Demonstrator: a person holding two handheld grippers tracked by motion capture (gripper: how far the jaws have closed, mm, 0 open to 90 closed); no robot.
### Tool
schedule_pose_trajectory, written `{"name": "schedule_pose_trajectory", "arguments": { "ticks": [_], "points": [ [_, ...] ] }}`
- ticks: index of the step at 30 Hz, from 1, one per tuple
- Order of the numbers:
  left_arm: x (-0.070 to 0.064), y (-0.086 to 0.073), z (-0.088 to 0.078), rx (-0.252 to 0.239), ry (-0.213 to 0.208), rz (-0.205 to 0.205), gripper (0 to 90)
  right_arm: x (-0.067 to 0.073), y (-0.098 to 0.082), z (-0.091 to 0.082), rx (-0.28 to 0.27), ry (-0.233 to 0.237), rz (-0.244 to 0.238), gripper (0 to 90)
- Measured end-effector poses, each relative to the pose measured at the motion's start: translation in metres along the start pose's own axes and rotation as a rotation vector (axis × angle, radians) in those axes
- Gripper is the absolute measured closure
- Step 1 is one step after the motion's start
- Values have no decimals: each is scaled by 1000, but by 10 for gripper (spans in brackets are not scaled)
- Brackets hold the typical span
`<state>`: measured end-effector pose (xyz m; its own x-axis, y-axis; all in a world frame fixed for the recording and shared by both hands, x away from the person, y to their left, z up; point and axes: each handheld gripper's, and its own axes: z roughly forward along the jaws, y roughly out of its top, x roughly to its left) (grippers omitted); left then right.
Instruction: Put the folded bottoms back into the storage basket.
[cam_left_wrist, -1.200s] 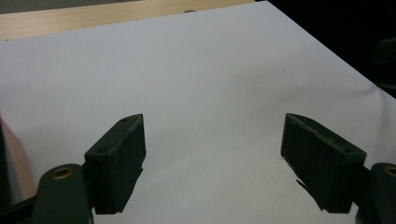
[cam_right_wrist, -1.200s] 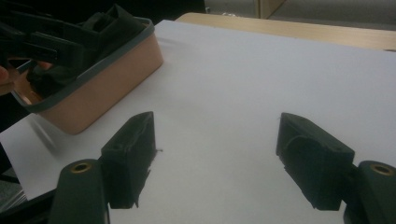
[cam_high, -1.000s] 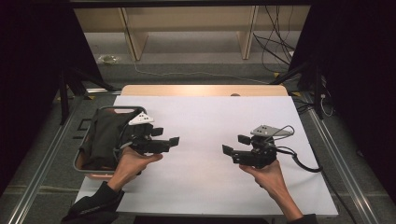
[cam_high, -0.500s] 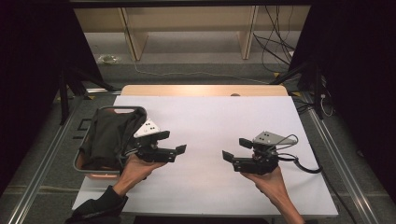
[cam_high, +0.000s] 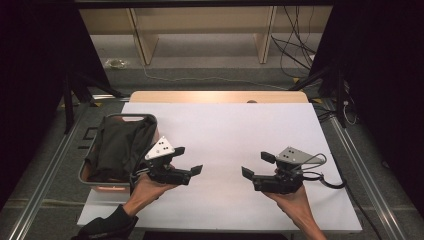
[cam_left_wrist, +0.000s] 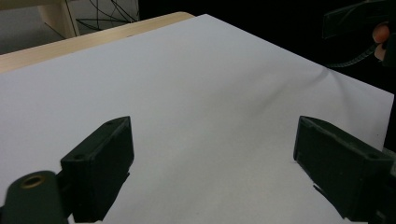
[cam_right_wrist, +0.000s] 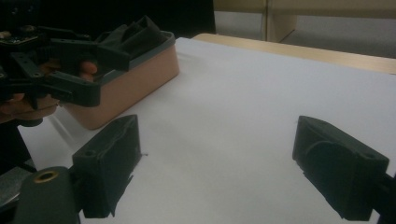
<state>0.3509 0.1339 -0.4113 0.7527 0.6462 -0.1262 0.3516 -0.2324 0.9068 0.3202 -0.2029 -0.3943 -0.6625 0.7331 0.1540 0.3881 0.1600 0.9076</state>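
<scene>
On the worktop (cam_high: 225, 130) there is 1 white sheet (cam_high: 235, 150) and 1 bin (cam_high: 95, 178) (pinkish wall, grey rim), holding 1 dark cloth (cam_high: 117, 147). There are 2 hands, each with 1 gripper: the left gripper (cam_high: 189, 161) and the right gripper (cam_high: 256, 165), 2 in all, each with 2 black jaws.

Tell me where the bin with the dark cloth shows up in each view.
High view: the bin sits at the left, beside the left gripper.
Left gripper view: not in it.
Right gripper view: the bin is at upper left, behind the left gripper.
Shared landmark: the white sheet.
</scene>
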Motion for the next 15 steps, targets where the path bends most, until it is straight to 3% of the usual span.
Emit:
{"name": "schedule_pose_trajectory", "arguments": {
  "ticks": [15],
  "points": [
    [-8, -10, -3, 11, -18, 27, 85, 6, -16, -11, -30, -9, -29, 142]
  ]
}}
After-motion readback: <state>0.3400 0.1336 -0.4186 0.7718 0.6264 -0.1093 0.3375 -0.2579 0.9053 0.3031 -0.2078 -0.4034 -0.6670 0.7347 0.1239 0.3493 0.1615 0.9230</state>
